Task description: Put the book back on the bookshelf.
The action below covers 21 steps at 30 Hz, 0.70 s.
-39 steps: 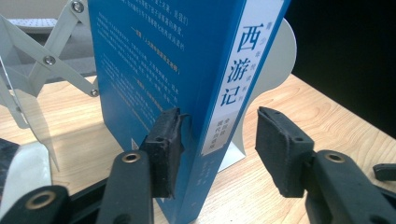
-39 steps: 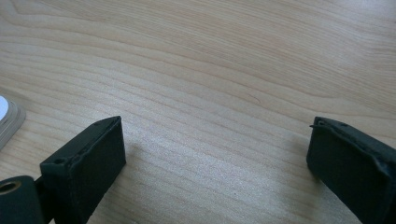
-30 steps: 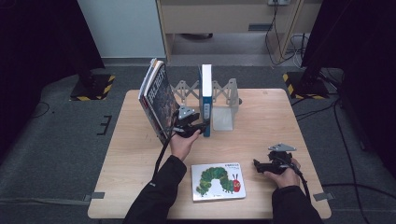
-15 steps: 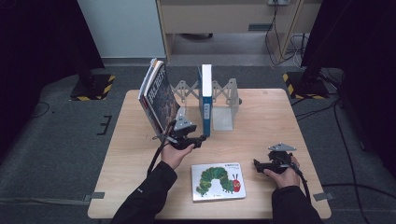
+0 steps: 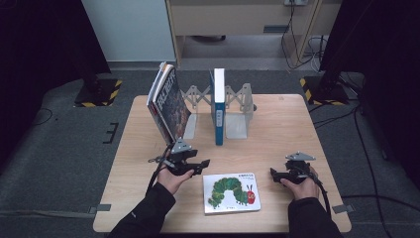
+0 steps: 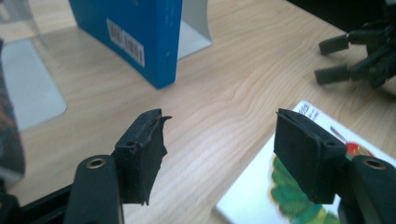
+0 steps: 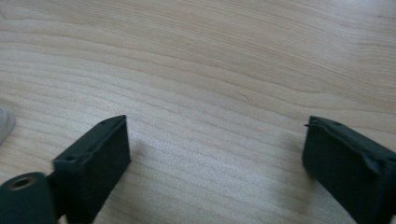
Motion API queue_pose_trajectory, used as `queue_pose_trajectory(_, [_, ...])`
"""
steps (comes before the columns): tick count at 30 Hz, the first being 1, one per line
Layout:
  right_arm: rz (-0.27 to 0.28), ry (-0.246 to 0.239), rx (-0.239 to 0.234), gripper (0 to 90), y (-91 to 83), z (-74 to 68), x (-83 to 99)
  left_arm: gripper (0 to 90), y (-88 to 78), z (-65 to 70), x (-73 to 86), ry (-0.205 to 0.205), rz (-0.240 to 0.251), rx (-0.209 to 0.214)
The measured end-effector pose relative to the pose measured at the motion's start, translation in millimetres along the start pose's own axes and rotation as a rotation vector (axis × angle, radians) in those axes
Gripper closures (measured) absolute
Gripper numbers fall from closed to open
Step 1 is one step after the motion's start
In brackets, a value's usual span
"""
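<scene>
High view: L gripper nr caterpillar book

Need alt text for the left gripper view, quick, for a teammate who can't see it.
The left gripper has open, empty jaws over the wooden table. A caterpillar book lies flat at lower right, a blue book stands upright ahead, and the right gripper sits top right.

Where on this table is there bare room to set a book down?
Bare wood on the table lies right of the metal bookends, and at the left edge beside the leaning books. It is crowded around the blue book and the caterpillar book.
</scene>
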State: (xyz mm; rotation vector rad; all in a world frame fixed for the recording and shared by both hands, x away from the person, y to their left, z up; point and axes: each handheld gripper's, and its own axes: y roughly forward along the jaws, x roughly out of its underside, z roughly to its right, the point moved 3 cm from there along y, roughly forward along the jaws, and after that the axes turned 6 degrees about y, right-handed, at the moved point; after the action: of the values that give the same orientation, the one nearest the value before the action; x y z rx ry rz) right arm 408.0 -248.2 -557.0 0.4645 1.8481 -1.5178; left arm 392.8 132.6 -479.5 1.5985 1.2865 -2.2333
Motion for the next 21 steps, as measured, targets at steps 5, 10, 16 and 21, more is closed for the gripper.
queue_pose_trajectory(5, [0.018,-0.006,-0.015,17.8,-5.7,-1.8,-3.3,30.9,-10.4,0.0,21.8,-0.033,-0.035,0.005])
queue_pose_trajectory(10, [0.059,-0.004,-0.07,21.6,-16.7,-10.7,-9.0,29.5,-16.9,0.2,39.1,-0.045,-0.062,-0.012])
queue_pose_trajectory(16, [0.025,-0.022,-0.166,23.3,-23.8,-28.8,-8.2,29.5,-15.8,7.3,53.5,-0.074,-0.116,0.004])
queue_pose_trajectory(21, [0.045,-0.016,-0.25,26.2,-31.4,-45.1,-8.1,29.0,-12.8,12.1,55.9,-0.059,-0.128,-0.012])
